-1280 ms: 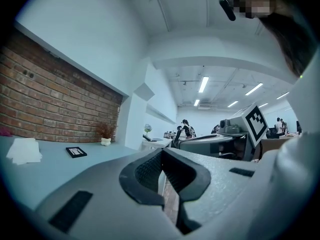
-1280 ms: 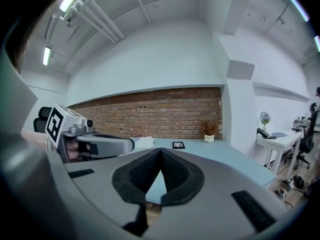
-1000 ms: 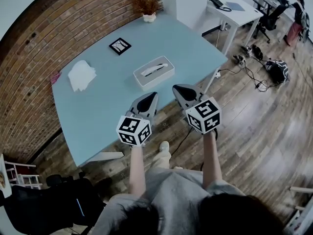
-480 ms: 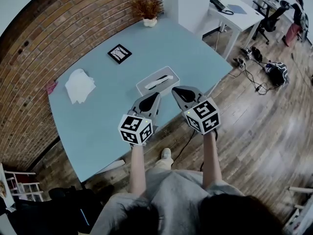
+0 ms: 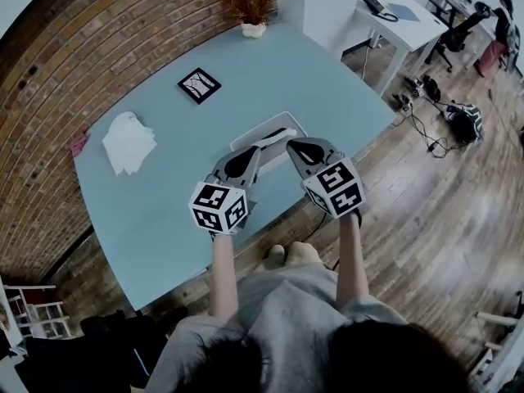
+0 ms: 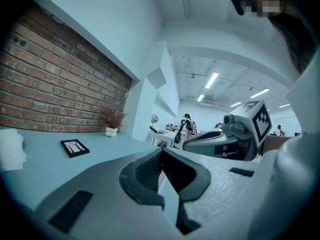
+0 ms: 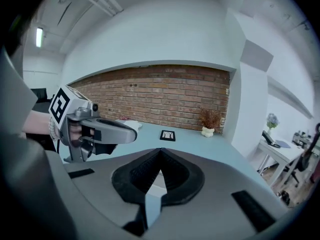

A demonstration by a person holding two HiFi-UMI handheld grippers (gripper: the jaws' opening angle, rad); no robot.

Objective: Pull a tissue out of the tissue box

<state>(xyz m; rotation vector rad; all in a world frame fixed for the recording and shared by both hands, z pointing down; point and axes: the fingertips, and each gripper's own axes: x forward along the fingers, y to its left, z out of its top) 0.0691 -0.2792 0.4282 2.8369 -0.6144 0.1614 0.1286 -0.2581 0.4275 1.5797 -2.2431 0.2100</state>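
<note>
A pale blue table (image 5: 164, 211) fills the middle of the head view, with a brick wall curving along the upper left and wooden floor to the right. The tissue box (image 5: 268, 124) sits near the table's lower right edge, at the centre of the frame, its long axis running from lower left to upper right. A white tissue (image 5: 275, 137) shows along the slot on the same line. Both tongs point up the frame at the box from its near long side. The left gripper (image 5: 252, 152) covers the box's lower left part, and the right gripper (image 5: 291, 144) lies over its right end. The tissue shows between the two tips, just above them in the frame and about as near to one as the other. Each gripper's own view shows its jaws brought together to a point with nothing between them, so neither holds anything. As I judge it, either one must first open, then go forward and down onto the slot, jaws set across the tissue's line. A loose heap of tissues (image 5: 128, 141) lies well apart at the left of the table.
</note>
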